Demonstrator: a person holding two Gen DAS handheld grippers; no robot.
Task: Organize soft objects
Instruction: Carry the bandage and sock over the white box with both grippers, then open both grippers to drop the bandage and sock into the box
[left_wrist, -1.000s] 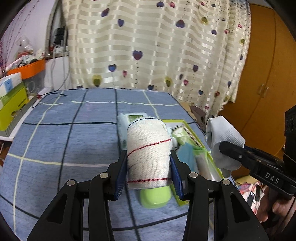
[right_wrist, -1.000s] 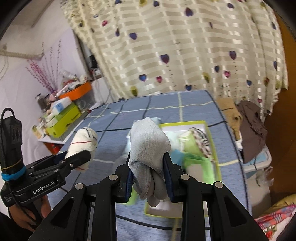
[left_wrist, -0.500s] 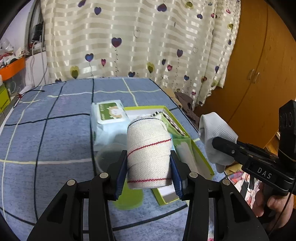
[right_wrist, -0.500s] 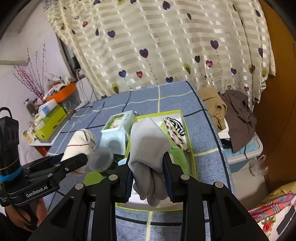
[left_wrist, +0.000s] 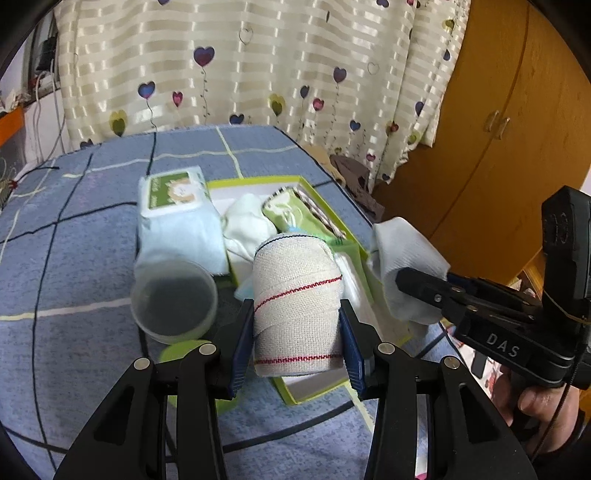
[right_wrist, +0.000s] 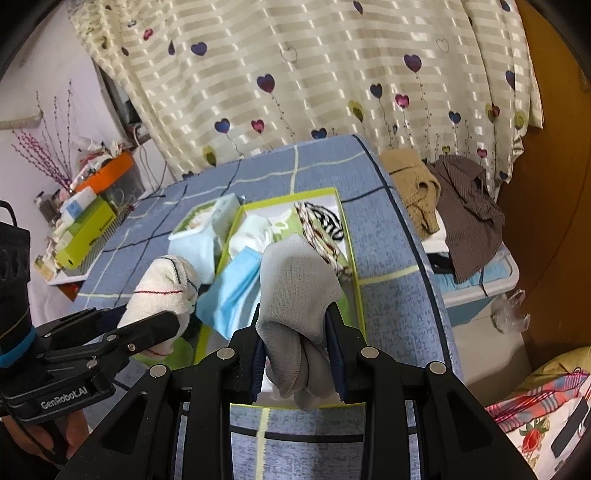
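Left gripper (left_wrist: 297, 332): jaws pressed in on the cream bandage roll (left_wrist: 297, 299), which stands upright between the blue pads at lower centre of the left wrist view.
Bandage roll: red stitched lines run across it and a dark line rings its top; it hangs over the near end of the green tray (left_wrist: 255, 181).
Right gripper (right_wrist: 297, 354): jaws clamped on a folded grey sock (right_wrist: 295, 291), whose bulk rises above the fingers while its loose end hangs below them, at lower centre of the right wrist view.
Green tray contents: white cloth (left_wrist: 245, 221), blue face mask (right_wrist: 231, 291), striped fabric (right_wrist: 325, 225).
Beside tray, left: wipes pack (left_wrist: 177, 218) and clear round lid (left_wrist: 173, 301).
Writing: "DAS" on the right gripper's body in the left view; "GenRobot.AI" on the left gripper's body in the right view.
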